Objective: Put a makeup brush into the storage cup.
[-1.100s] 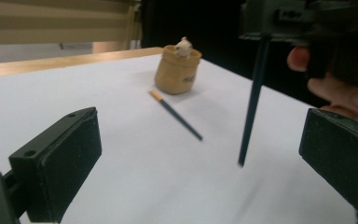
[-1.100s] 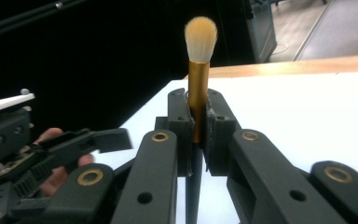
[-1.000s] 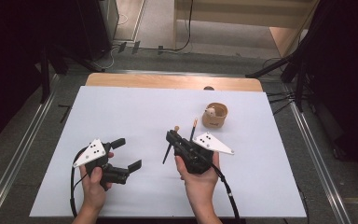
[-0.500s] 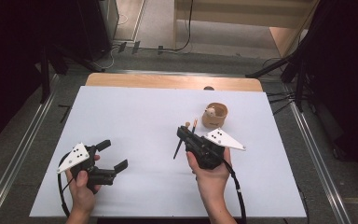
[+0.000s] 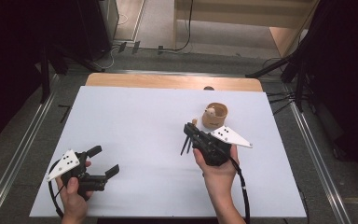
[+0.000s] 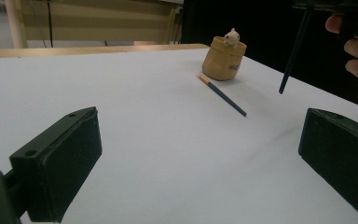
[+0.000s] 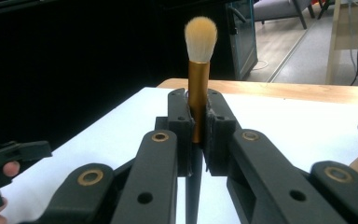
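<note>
The right gripper (image 5: 189, 131) has its fingers clamped on a makeup brush (image 7: 199, 74), while the left gripper (image 5: 103, 161) hangs wide open and empty near the counter's (image 5: 135, 116) front left corner.

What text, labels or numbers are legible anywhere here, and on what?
No text reads clearly in these pictures.
Tan pouch: a small dark mark low on its front, too small and blurred to read.
Brush clamped in the right gripper: no print visible on its gold ferrule.
Pencil on the table: no marking visible.
Left gripper: no marking visible.
</note>
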Demonstrator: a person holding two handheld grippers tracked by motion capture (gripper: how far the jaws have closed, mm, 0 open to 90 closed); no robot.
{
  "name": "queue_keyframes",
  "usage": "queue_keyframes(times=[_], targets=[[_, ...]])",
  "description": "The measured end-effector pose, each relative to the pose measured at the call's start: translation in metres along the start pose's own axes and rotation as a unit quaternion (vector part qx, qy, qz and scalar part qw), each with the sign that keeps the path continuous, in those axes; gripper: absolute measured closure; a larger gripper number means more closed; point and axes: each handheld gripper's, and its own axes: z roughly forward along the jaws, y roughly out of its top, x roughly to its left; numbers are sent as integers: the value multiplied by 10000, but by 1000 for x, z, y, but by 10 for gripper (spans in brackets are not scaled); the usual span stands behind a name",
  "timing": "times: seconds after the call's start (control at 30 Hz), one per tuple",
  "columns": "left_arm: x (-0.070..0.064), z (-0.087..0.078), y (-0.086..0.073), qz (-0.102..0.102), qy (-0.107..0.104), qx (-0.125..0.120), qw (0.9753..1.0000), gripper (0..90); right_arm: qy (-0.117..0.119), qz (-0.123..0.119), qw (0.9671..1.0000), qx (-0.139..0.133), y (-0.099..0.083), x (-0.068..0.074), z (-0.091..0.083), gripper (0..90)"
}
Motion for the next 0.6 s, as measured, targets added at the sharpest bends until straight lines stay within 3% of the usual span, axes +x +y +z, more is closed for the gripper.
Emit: queue_keyframes(times=[0.33,0.6], targets=[[2,-12,-3,114,63,-50,9999,0,-132,-57,9999,-90,7,-10,-4,848],[19,-24,-5,88,266,-190,9994,0,-378,-226,9989,-160,17,-25,-5,848]])
